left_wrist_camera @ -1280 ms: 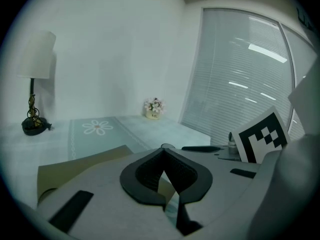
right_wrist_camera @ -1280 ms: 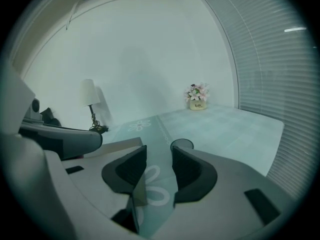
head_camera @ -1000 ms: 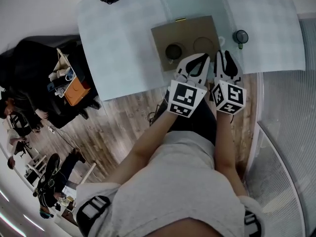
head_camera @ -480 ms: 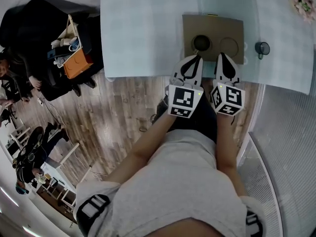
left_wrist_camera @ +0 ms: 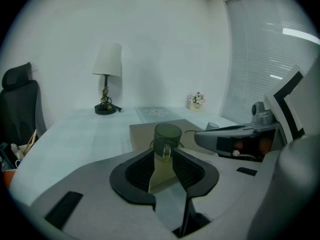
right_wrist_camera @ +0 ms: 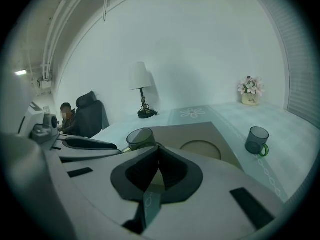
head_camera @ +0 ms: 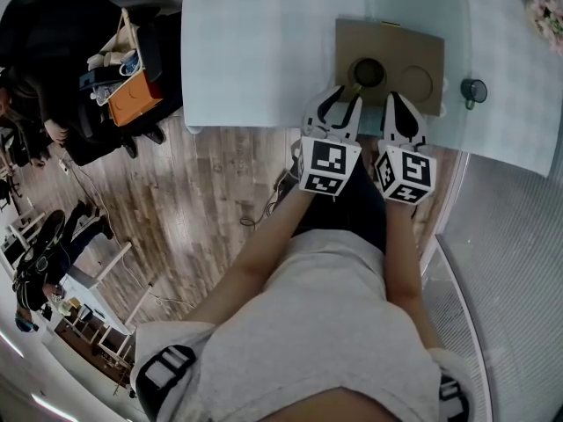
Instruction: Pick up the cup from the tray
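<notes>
Cup (right_wrist_camera: pixel 140 138) sits on tray (right_wrist_camera: pixel 200 131); flower pot (right_wrist_camera: pixel 250 100) bears unreadably small print.

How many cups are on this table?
2. One cup sits in the left recess of the tray; the other cup stands on the table, right of it. None seem hidden.

Two hand-held grippers, the left hand-held gripper (head_camera: pixel 343 104) and the right hand-held gripper (head_camera: pixel 398 99), two glass cups (tray cup (head_camera: pixel 368 72), loose cup (head_camera: pixel 474 89) out on the surface (head_camera: pixel 264 51)), one tray (head_camera: pixel 387 40), one table lamp (left_wrist_camera: pixel 107 79), one flower pot (right_wrist_camera: pixel 250 92).
</notes>
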A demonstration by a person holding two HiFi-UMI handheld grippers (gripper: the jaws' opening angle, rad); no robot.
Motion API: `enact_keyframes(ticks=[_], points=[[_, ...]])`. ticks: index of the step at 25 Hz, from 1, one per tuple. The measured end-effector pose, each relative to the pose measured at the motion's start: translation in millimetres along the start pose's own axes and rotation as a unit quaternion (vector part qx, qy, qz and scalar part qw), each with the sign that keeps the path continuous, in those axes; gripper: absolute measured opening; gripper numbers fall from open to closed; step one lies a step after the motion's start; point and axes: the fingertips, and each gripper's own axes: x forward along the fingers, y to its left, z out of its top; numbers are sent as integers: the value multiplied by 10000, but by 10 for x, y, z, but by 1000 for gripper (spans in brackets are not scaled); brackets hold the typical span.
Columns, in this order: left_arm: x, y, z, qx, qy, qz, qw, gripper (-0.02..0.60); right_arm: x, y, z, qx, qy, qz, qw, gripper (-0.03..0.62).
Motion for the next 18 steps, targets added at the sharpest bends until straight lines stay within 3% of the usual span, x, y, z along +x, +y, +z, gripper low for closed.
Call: enact_keyframes(ticks=[11, 13, 18], points=[[238, -46, -41, -115, 238, -158, 9995, 122, 26, -7, -71, 38, 111, 19, 9999, 8], [253, -41, -52, -46, 260, -101, 9996, 71, 22, -11, -81, 40, 117, 6, 9999, 8], [266, -44, -45, 164, 312, 4, 9994, 52, 21, -57, -59, 61, 83, -61, 9999, 8]])
